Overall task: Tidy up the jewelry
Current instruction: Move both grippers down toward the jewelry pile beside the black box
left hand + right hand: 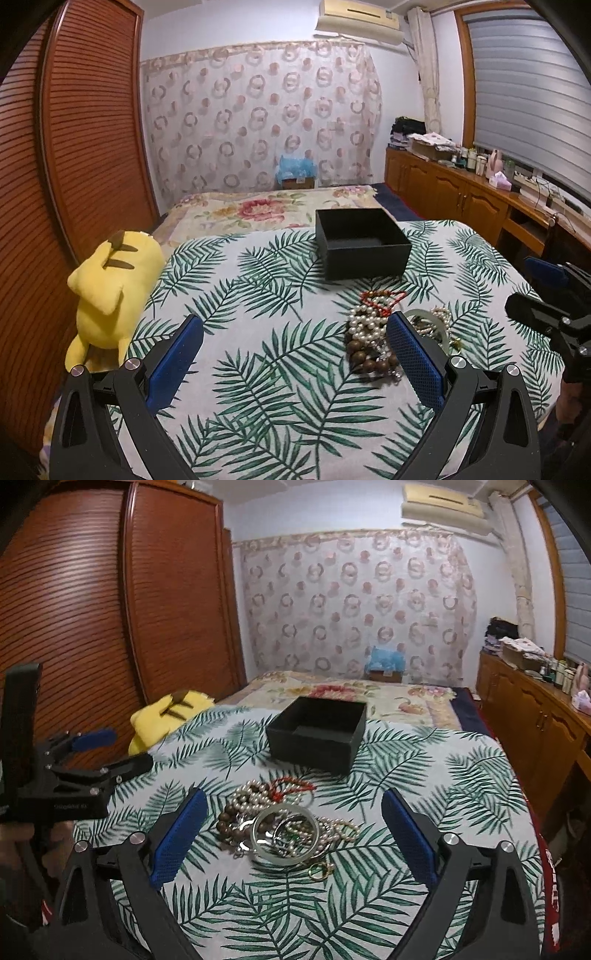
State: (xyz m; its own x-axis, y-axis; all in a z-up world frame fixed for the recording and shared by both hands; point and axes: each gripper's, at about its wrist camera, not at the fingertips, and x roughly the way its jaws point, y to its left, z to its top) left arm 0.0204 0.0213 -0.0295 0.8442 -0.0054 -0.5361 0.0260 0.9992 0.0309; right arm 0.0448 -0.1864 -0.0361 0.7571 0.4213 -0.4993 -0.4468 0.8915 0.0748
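Two grippers hung over the leaf-print cover (pixel 424 775) on the bed, and neither had anything in it. The left gripper (pixel 295 339) stood with its blue pads spread wide, its right pad just in front of the jewelry heap (pixel 284 827) without closing on it. The right gripper (pixel 293 812) was likewise released, its fingers well apart to either side of that heap.

The jewelry lay in one tangled pile on the cover: a pearl strand (pixel 255 794), dark wooden beads (pixel 364 354), a red cord piece (pixel 384 299), a pale glassy bangle (pixel 284 836) lying on top, and a small gold ring (pixel 319 871) at the near edge. Beyond it, apart from the pile, sat the open black box (pixel 317 734), which looked empty from both views. A yellow plush toy (pixel 110 291) lay at the bed's left side, out of the way.

Nothing seemed sorted yet, so I judged the first pick was still ahead. To do it well, I would have taken the bangle first, since it sat uppermost and free, pinching across its rim rather than scooping. The strands beneath looked interlaced, so a slow lift would matter, with the other gripper pressing the pile down if beads trailed. The soft cover would give under pressure, so a shallow approach seemed wiser than a hard push.
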